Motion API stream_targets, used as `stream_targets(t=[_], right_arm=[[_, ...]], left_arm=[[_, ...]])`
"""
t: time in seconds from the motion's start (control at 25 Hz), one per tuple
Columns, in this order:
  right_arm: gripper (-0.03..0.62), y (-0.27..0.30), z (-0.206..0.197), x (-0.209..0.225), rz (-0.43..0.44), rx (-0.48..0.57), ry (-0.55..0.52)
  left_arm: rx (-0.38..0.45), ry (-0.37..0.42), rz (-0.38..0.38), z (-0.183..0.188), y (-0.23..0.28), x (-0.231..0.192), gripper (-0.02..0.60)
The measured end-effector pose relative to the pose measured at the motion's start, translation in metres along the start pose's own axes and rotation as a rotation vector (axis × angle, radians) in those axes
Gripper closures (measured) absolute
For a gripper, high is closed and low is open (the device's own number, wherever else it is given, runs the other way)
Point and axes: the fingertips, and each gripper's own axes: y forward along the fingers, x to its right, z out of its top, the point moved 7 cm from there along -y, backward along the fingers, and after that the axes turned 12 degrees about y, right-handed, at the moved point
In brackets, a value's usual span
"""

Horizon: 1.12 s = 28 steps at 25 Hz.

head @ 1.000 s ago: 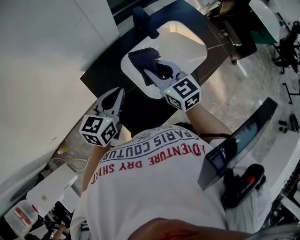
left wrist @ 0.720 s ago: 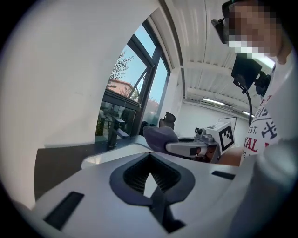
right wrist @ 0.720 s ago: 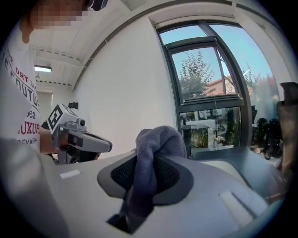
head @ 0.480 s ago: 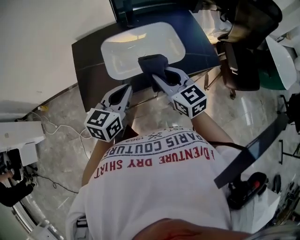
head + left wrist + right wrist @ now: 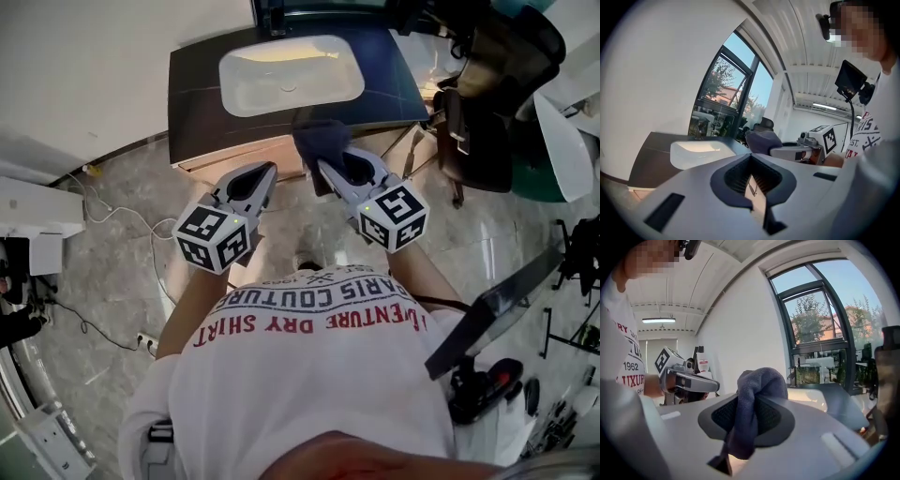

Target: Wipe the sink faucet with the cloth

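At 12 o'clock from the person, a white sink (image 5: 246, 94) sits set into a dark countertop (image 5: 192, 112). Right gripper (image 5: 330, 161) is clamped on the dark blue cloth (image 5: 317, 139). The cloth bunches out past the jaw tips, near the countertop's front edge and apart from the sink. Left gripper (image 5: 264, 172), at the cloth's 8 o'clock, has its jaws closed together with nothing between them. Both grippers point toward 12 o'clock.

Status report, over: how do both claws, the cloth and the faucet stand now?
Left claw shut, empty. Right claw shut on cloth. Both held short of the sink; faucet at its far rim, not touched. Nothing in the way.
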Motion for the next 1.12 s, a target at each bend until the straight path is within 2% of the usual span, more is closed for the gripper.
stream_targets(t=[0.16, 0.36, 0.6, 0.8, 1.12], right_arm=[[0.519, -0.044, -0.04, -0.056, -0.001, -0.007, 0.018], [0.519, -0.092, -0.099, -0.152, 0.011, -0.02, 0.016], [0.519, -0.148, -0.11, -0.238, 0.044, -0.019, 0.037], [0.519, -0.195, -0.106, -0.265, 0.046, -0.002, 0.036], [0.52, -0.235, -0.105, -0.277, 0.042, -0.019, 0.026]], left_arm=[[0.004, -0.009, 0.001, -0.028, -0.053, 0.052, 0.58], [0.001, 0.003, 0.007, -0.067, -0.146, 0.119, 0.58], [0.013, 0.023, 0.016, -0.066, -0.231, 0.18, 0.58], [0.037, 0.071, 0.021, -0.052, -0.262, 0.225, 0.58], [0.054, 0.075, 0.016, -0.042, -0.271, 0.266, 0.58]])
